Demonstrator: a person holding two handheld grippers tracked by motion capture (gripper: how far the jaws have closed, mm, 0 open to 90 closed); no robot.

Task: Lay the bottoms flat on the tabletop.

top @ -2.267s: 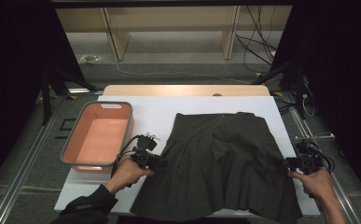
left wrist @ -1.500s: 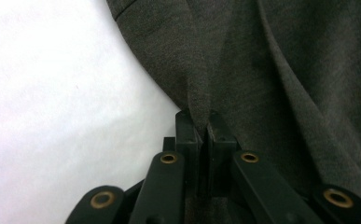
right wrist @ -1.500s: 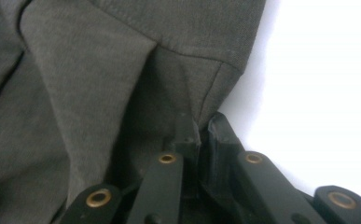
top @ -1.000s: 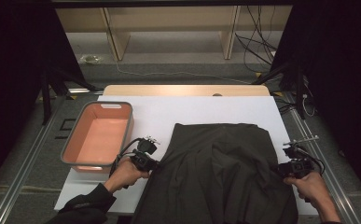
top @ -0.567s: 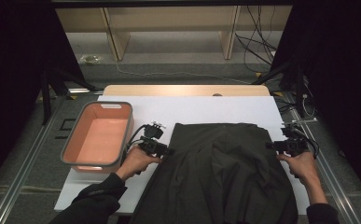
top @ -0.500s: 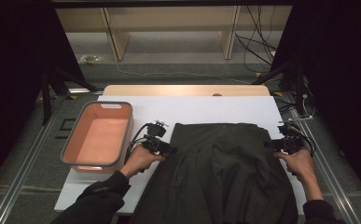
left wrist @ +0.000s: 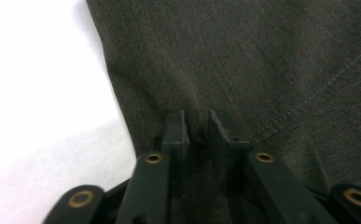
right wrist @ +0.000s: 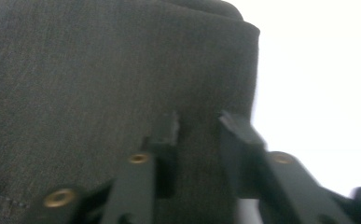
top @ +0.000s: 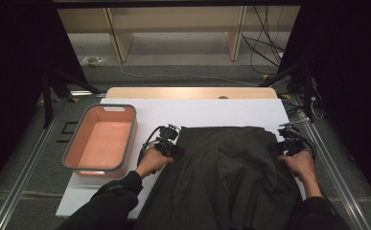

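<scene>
On the white tabletop [top: 212, 110] we've got a big dark garment [top: 226, 177], looks like a skirt, lying spread across the middle and right side, its near end running off the front edge toward us. Its far edge now lies folded over and fairly straight across the board. Left of it sits an orange bin [top: 101, 140], well apart from the cloth and with nothing in it.

Left tongs [top: 172, 149] are at the far left corner of the fabric. In the left gripper view the jaws stand close together with a pinch of cloth [left wrist: 243, 74] between them, and they've just been closing, so we read that as a grip on the skirt. Right tongs [top: 281, 147] are at the far right corner; in the right gripper view the jaws have been closing too, with the folded edge [right wrist: 122, 65] between them, but the gap looks wider and the frame is blurry, so we can't tell if they really bite.

Our take on doing this fold well: keep both corners level, hold the edge taut between the two hands so it stays straight, and set it down square before letting go. Watch the right side, a loose pinch there could let the fold slip crooked.
</scene>
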